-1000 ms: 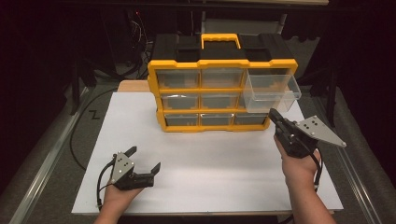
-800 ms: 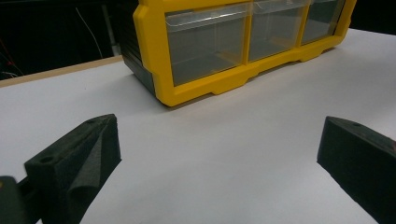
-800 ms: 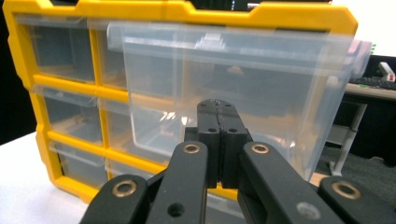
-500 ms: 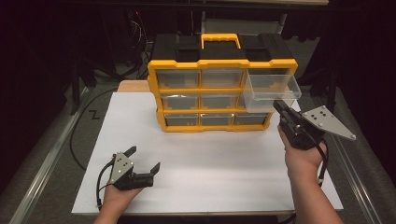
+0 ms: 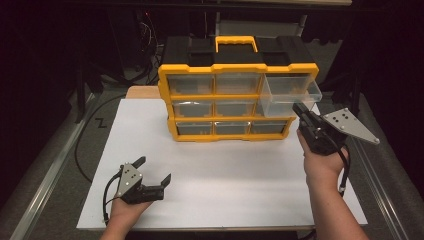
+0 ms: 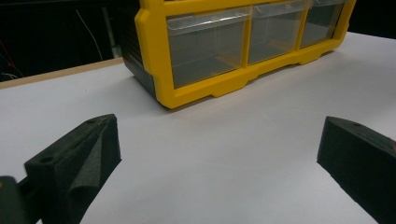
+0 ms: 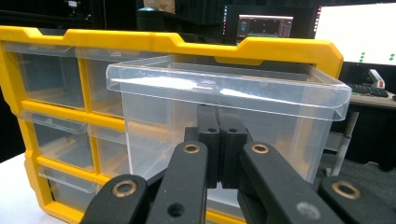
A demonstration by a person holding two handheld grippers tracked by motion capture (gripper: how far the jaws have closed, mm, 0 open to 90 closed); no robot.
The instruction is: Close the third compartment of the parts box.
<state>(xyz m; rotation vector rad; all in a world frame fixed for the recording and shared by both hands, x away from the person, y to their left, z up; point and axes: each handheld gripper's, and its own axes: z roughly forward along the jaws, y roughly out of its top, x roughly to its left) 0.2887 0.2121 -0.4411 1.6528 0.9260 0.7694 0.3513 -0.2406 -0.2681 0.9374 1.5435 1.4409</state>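
A yellow and black drawer organizer [image 5: 237, 72] stands at the back of the white table. Its top right clear drawer [image 5: 292, 92] is pulled out partway and looks empty. My right gripper [image 5: 298, 109] is shut with nothing between its jaws. Its tips are at the drawer's front wall, just under the lip. In the right gripper view the pressed-together jaws of the right gripper [image 7: 219, 121] stand against the clear drawer [image 7: 261, 98]. My left gripper [image 5: 154, 169] rests open near the table's front left. In its own view the left gripper [image 6: 219, 154] faces the organizer's [image 6: 159, 56] bottom row.
The white table top [image 5: 225, 175] has a metal rail along each side. Cables lie on the floor at the left [image 5: 82, 145]. Behind the organizer are dark stands, and lit monitors [image 7: 355, 32] appear in the right gripper view.
My right hand has lifted its shut gripper up and forward to the front of the pulled-out drawer. The left gripper has stayed where it was.
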